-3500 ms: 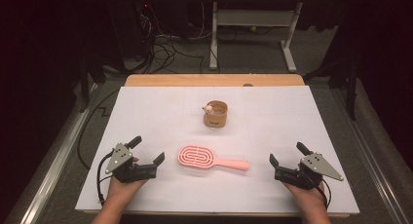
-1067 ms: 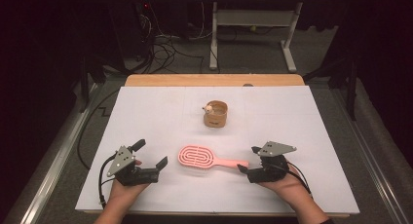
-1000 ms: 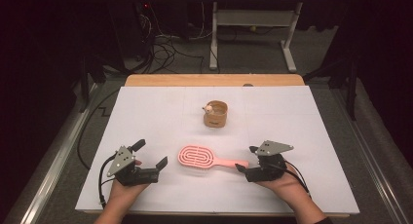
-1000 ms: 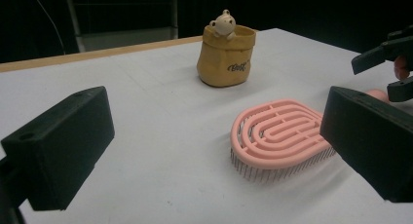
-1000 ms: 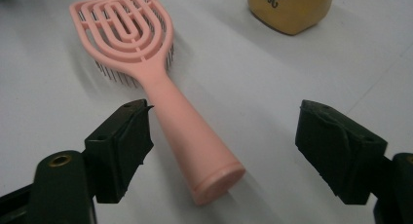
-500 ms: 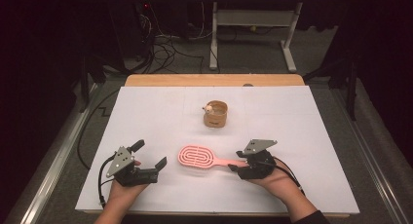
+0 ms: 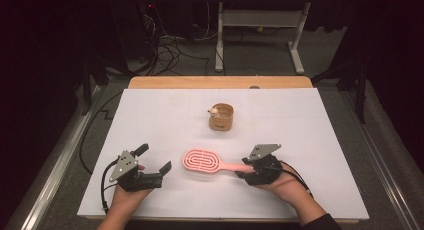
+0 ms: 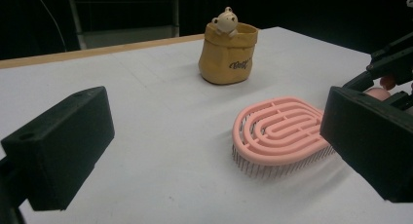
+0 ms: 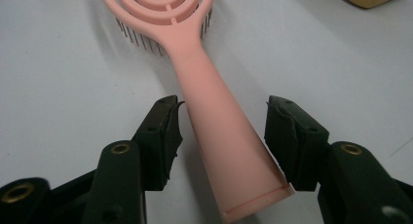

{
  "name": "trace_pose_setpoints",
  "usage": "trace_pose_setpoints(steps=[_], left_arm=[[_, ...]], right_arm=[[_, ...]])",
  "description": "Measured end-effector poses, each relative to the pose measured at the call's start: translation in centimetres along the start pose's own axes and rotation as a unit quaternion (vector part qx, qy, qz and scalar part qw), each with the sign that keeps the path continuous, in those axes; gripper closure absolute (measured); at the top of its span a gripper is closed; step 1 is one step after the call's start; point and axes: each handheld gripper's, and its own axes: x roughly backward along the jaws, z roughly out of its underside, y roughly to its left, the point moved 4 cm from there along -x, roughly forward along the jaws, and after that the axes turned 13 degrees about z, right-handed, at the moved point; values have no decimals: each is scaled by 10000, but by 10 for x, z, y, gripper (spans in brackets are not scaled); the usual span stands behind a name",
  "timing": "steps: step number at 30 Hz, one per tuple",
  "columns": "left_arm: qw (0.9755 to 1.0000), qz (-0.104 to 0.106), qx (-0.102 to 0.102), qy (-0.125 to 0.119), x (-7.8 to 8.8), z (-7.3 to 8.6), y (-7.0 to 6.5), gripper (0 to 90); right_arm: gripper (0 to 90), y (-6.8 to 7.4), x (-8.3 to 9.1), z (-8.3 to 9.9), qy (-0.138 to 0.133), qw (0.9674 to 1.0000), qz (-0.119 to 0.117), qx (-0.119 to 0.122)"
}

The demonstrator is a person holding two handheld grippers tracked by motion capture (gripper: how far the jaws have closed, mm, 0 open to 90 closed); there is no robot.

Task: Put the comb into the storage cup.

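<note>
A pink hairbrush (image 7: pixel 202 160) lies bristles down on the white table cover, its handle pointing right. My right gripper (image 7: pixel 243 169) lies low on the table with the handle (image 9: pixel 219 117) between its jaws. The jaws have just been closing, and a narrow gap still shows on each side of the handle, so the pads do not press on it. My left gripper (image 7: pixel 155 157) rests open on the table left of the brush head (image 8: pixel 280 131), with nothing between its jaws.
A small tan pouch with a bear figure (image 7: pixel 221 116) stands upright behind the brush, near mid-table. The white cover (image 7: pixel 310 120) spans the table, with a wooden edge (image 7: pixel 220 82) at the back. Cables and a metal stand lie on the floor beyond.
My right hand has moved left from the table's right side to the brush handle, and its jaws have narrowed around it. The left hand and the brush have stayed put.
</note>
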Motion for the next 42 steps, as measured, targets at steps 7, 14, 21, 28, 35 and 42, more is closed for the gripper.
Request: trace_pose_setpoints(steps=[7,14,21,28,35,42], left_arm=[[10000,-12,26,-22,0,0,1,0],[10000,-17,29,-6,0,1,1,0],[10000,-19,57,-24,-1,1,1,0],[10000,-23,55,4,-1,2,2,0],[10000,-26,60,16,0,3,1,0],[9999,-39,100,-4,-1,3,1,0]], right_arm=[[489,-3,1,1,14,9999,-102,96],[503,-5,2,1,24,9998,-138,139],[532,-8,0,2,89,9990,-321,311],[563,-13,0,1,-15,9973,-493,550],[580,-13,1,4,-32,9964,-564,635],[621,-13,0,5,-22,9950,-639,762]])
